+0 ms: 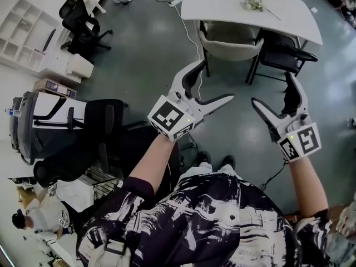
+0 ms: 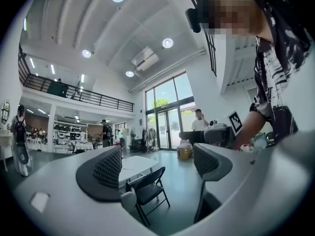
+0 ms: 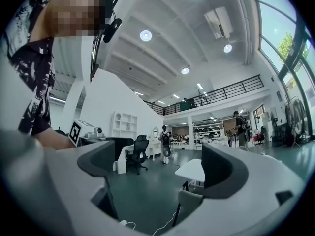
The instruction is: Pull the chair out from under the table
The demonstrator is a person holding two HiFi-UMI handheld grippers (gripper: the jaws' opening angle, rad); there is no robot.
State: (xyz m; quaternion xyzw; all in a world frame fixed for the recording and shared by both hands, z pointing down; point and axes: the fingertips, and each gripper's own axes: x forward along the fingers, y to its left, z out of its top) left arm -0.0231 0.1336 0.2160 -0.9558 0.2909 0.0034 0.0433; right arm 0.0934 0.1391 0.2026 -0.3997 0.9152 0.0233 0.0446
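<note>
Left hand-held gripper (image 1: 217, 81) and right hand-held gripper (image 1: 271, 88) gape empty, short of the beige chair (image 1: 231, 44) tucked under the tabletop's (image 1: 222, 4) near edge: likely the approach step, with closing in and clamping it needed next.

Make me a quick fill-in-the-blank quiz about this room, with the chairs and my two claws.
The beige chair is tucked under the ____ table.
Beside it stands a ____ folding chair.
The left claw and right claw stand ____ and empty.
Missing words: white, black, open.
</note>
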